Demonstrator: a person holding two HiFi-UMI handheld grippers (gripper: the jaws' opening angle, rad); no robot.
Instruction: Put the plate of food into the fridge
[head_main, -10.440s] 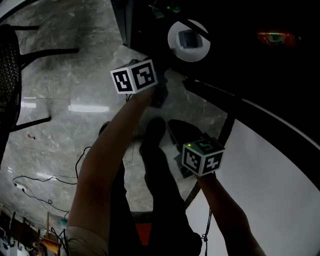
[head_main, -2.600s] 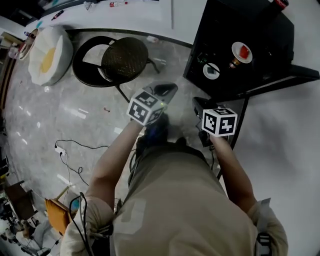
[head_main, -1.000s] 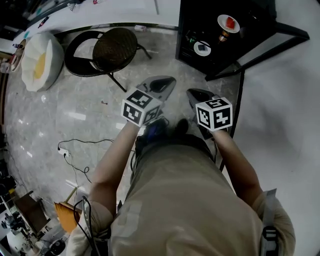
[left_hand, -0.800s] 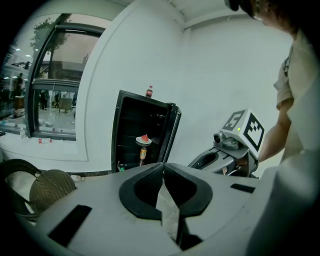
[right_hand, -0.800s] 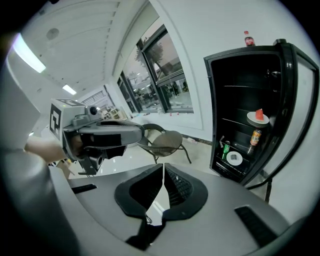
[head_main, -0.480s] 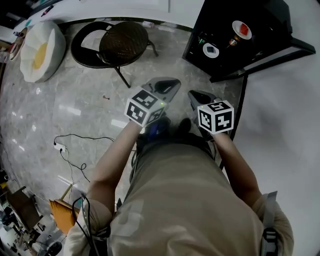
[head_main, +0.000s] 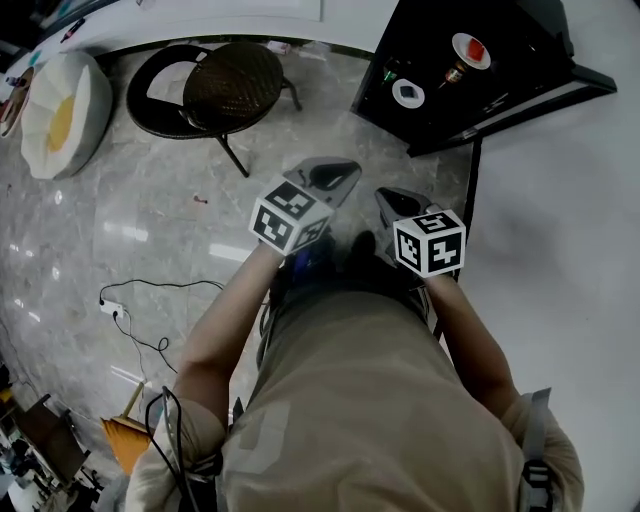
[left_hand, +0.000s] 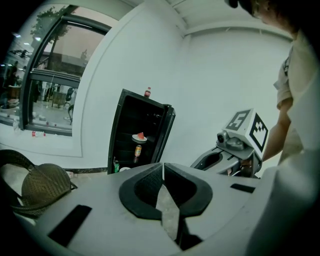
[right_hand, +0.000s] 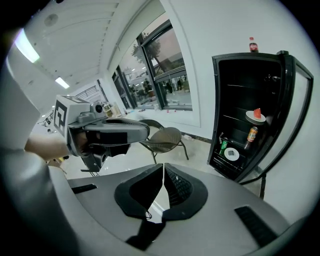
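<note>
Plate (right_hand: 255, 116) sits inside the open fridge (right_hand: 240, 75); right claw (right_hand: 163, 169) nearer it than left claw (left_hand: 163, 169), both closed, empty.

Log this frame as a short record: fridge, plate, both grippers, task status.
Fridge: door open, shelves visible
Plate of food: on an upper fridge shelf, red food on it
Can: on the shelf below the plate
Left gripper: shut, empty
Right gripper: shut, empty
Task status: plate inside the fridge, door not closed
</note>
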